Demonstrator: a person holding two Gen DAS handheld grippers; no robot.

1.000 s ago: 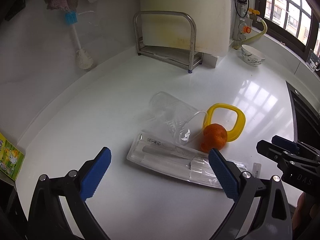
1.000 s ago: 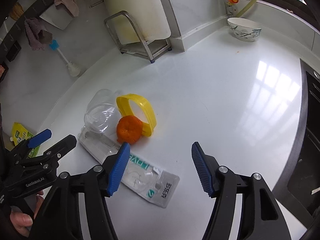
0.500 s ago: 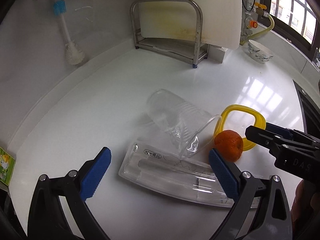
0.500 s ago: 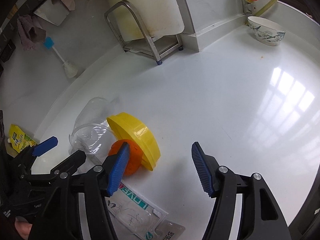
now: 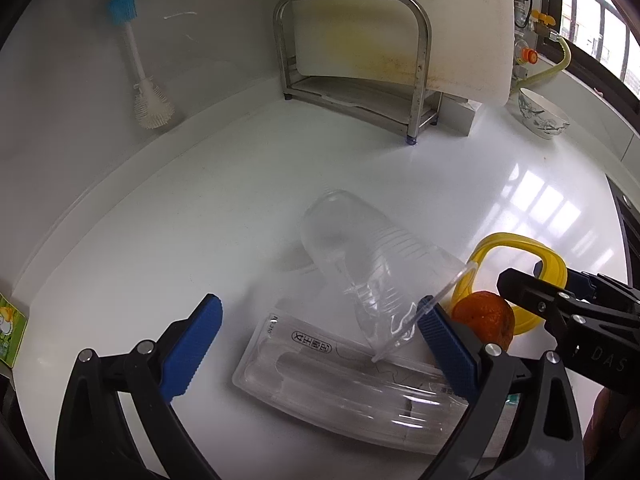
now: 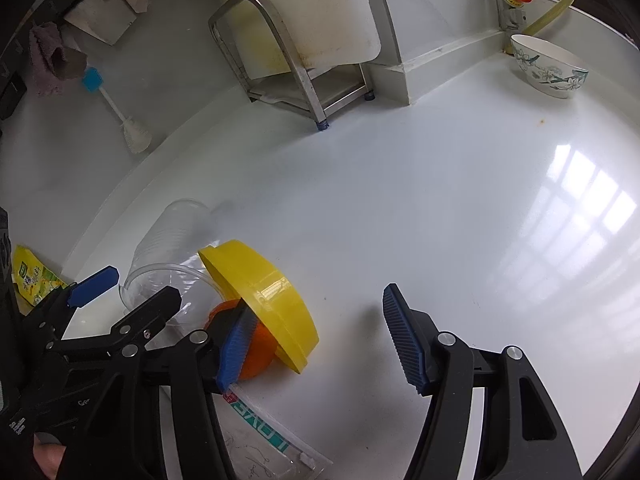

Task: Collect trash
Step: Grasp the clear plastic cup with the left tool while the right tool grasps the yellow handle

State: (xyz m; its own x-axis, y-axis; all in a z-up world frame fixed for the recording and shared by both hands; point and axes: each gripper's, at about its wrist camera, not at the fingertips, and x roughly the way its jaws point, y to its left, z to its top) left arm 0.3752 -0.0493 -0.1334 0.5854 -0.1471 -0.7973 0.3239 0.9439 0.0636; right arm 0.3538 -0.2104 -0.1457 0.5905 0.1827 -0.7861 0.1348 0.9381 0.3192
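Several pieces of trash lie bunched together on the white counter (image 5: 200,200) in the left wrist view: a clear plastic cup (image 5: 368,256) on its side, a clear blister pack (image 5: 340,380) under its mouth, an orange peel ball (image 5: 486,320) and a yellow lid (image 5: 516,248) just beyond. The left gripper (image 5: 316,344) hangs spread wide over the blister pack, pinching nothing, its right-hand pad close to the cup's rim. The right gripper's black fingers reach in from the right, beside the orange piece

From the right wrist view, the right gripper (image 6: 320,336) is also spread and holds nothing; one blue pad sits against or just in front of the orange peel ball (image 6: 256,348), and the yellow lid (image 6: 264,292) stands tilted on edge, leaning over it. The cup (image 6: 168,248) lies behind, with the left gripper (image 6: 124,292) near its mouth

Likely trouble from here: closing on the round orange piece could squeeze it out sideways, nudging the lid over. The thin cup may crumple or roll if bumped, and the two grippers are close enough to collide
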